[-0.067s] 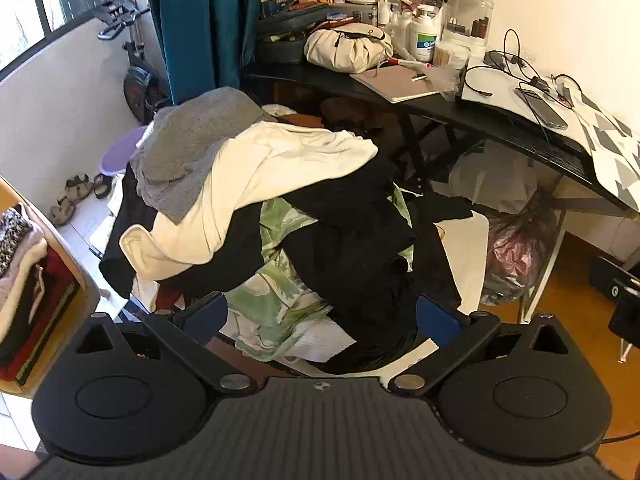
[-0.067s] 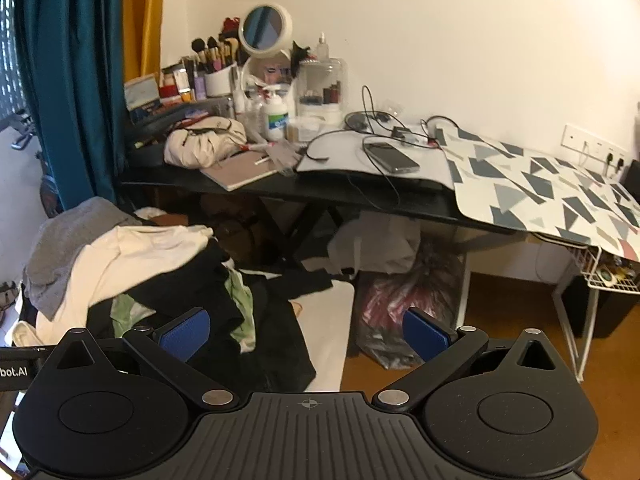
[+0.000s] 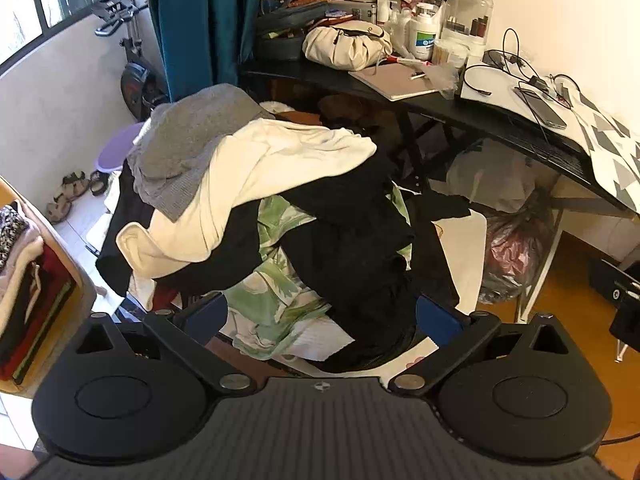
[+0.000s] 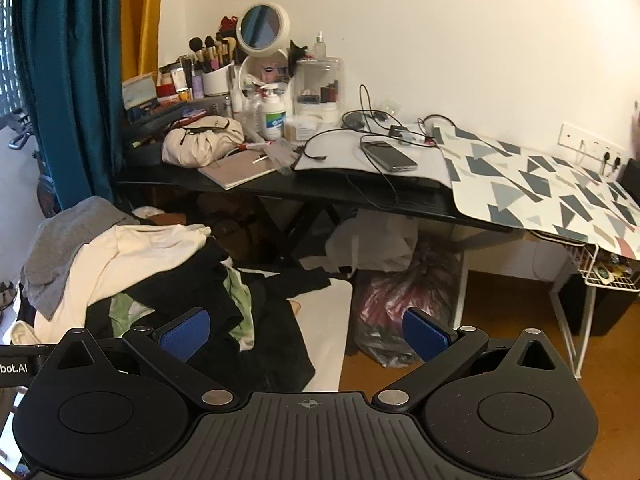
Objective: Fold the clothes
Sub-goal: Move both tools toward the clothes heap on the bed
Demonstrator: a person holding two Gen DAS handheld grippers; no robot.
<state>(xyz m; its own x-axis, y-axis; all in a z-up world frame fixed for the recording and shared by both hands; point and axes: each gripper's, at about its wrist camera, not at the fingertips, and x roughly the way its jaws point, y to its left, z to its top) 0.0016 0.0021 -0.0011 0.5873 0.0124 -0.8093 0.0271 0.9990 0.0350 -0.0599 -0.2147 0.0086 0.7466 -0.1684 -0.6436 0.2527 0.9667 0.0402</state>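
1. Black, cream, grey and green-print garments form one heap of clothes (image 3: 280, 200) on a white surface, low before a black desk (image 4: 320, 196).
2. Left gripper (image 3: 320, 316) hovers over the heap's near edge — fingers spread wide, holding nothing.
3. Right gripper (image 4: 304, 334) sits right of the heap, equally spread and empty.
4. On the desk — one round mirror (image 4: 262, 26), one phone (image 4: 390, 156); bags crowd underneath.

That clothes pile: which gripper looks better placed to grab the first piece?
Probably the left gripper: it is open right over the clothes pile. The right gripper, also open, sits off the pile's edge, pointing toward the desk.
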